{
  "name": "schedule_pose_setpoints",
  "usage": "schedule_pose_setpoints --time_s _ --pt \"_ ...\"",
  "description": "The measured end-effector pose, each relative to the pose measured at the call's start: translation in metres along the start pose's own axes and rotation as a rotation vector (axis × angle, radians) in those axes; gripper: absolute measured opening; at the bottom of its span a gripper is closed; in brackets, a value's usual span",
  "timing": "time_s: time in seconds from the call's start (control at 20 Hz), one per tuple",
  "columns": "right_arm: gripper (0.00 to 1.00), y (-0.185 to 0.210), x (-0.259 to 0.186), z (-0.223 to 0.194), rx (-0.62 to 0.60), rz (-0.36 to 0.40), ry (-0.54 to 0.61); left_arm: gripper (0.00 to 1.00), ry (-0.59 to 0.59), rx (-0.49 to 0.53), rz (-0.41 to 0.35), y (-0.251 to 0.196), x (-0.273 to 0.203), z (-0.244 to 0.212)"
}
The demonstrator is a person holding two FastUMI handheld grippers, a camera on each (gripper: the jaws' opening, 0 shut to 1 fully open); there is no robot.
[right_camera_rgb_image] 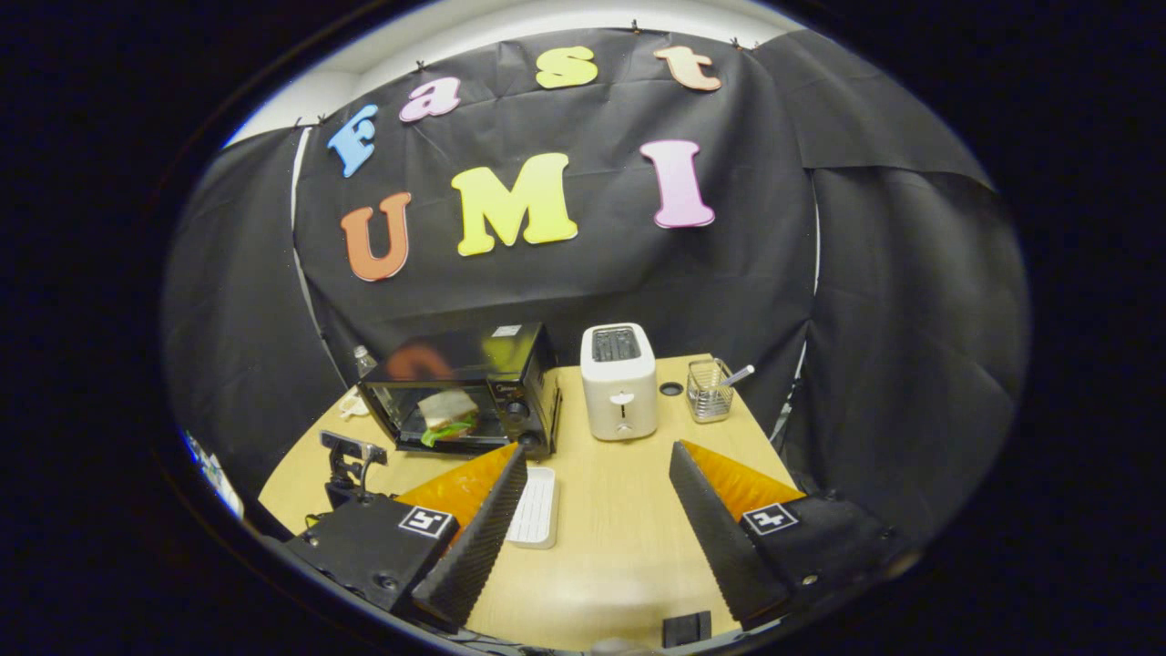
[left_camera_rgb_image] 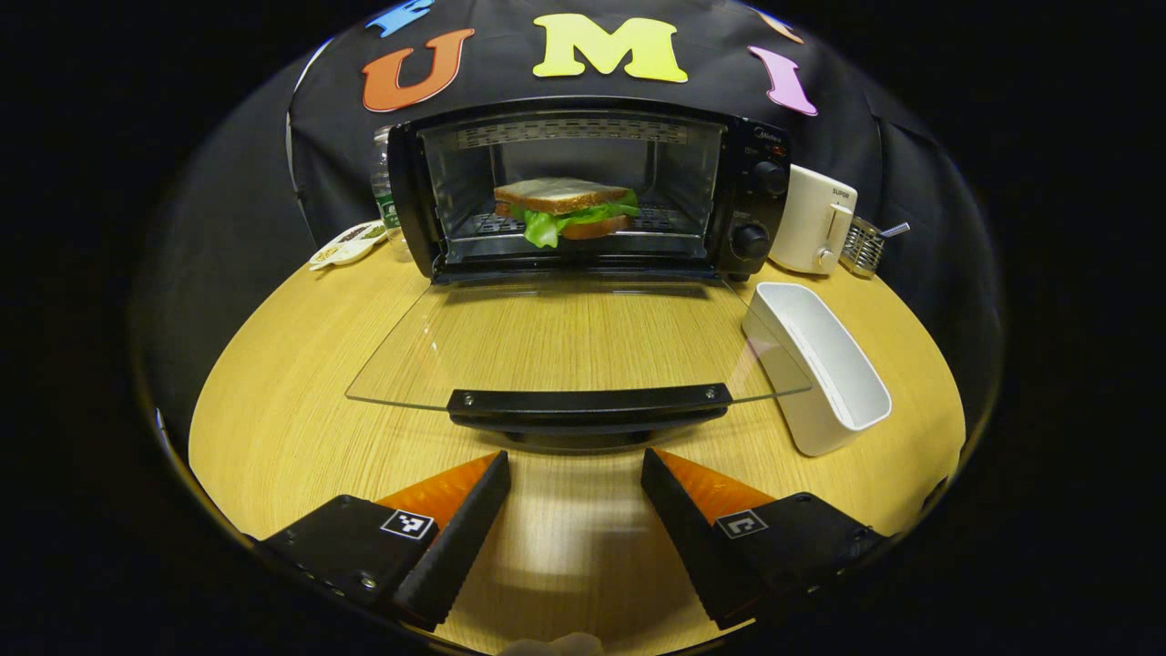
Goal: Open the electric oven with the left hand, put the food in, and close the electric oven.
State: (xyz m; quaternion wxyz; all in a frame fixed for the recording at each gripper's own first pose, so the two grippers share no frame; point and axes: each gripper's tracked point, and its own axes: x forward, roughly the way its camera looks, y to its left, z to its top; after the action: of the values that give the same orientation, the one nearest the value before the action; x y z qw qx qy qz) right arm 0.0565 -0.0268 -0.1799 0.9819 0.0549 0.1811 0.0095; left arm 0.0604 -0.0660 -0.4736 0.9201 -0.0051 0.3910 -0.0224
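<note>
Sandwich [left_camera_rgb_image: 567, 211]: upper centre of the left gripper view, lying on the rack inside the oven [left_camera_rgb_image: 592, 187]; bread over green leaf. In the right gripper view we find it small at centre left, behind the oven front.

Oven: black, at the back of the counter [left_camera_rgb_image: 291, 428], two knobs on its right side.

Door [left_camera_rgb_image: 565, 342]: glass, dropped fully flat toward us; its black handle [left_camera_rgb_image: 589, 405] sits at centre frame, just above the claw tips.

Left claw [left_camera_rgb_image: 576, 478]: wide open, holding nothing, fingers set either side of the handle line and just short of it.

Right claw [right_camera_rgb_image: 597, 474]: wide open, empty, held high and well back from the oven.

Tray [left_camera_rgb_image: 817, 364]: white, empty, right of the door.

Toaster [left_camera_rgb_image: 813, 230]: white, right of the oven; wire basket [left_camera_rgb_image: 861, 246] beyond it.

Bottle [left_camera_rgb_image: 383, 191] and packet [left_camera_rgb_image: 346, 244]: left of the oven.

Step in hand, as we judge it: food is in, closing remains. The next move calls for the left claw to get under or onto the handle and swing the door up until it shuts, without knocking the tray.
</note>
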Motion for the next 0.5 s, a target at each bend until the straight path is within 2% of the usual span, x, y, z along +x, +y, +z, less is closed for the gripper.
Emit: schedule_pose_setpoints --time_s 0.1,0.15,0.2,0.25,0.3,0.5 --pt "1.00 0.000 0.002 -0.002 0.000 0.001 0.008 0.96 0.012 0.000 -0.003 -0.002 0.001 0.002" --pt "1.00 0.000 0.002 -0.002 0.003 0.003 0.010 1.00 0.005 0.005 -0.004 -0.002 -0.002 0.004" --pt "1.00 0.000 0.003 -0.001 0.006 0.004 0.009 0.96 -0.002 0.009 -0.005 -0.002 -0.004 0.007" --pt "1.00 0.001 0.004 -0.001 0.006 0.006 0.008 1.00 -0.013 0.012 -0.008 -0.002 -0.005 0.012" --pt "1.00 0.001 0.004 0.001 0.007 0.007 0.006 0.96 -0.017 0.016 -0.009 -0.001 -0.008 0.015" --pt "1.00 0.003 0.007 0.004 0.014 0.015 0.002 0.96 -0.059 0.032 -0.011 -0.002 -0.018 0.039"
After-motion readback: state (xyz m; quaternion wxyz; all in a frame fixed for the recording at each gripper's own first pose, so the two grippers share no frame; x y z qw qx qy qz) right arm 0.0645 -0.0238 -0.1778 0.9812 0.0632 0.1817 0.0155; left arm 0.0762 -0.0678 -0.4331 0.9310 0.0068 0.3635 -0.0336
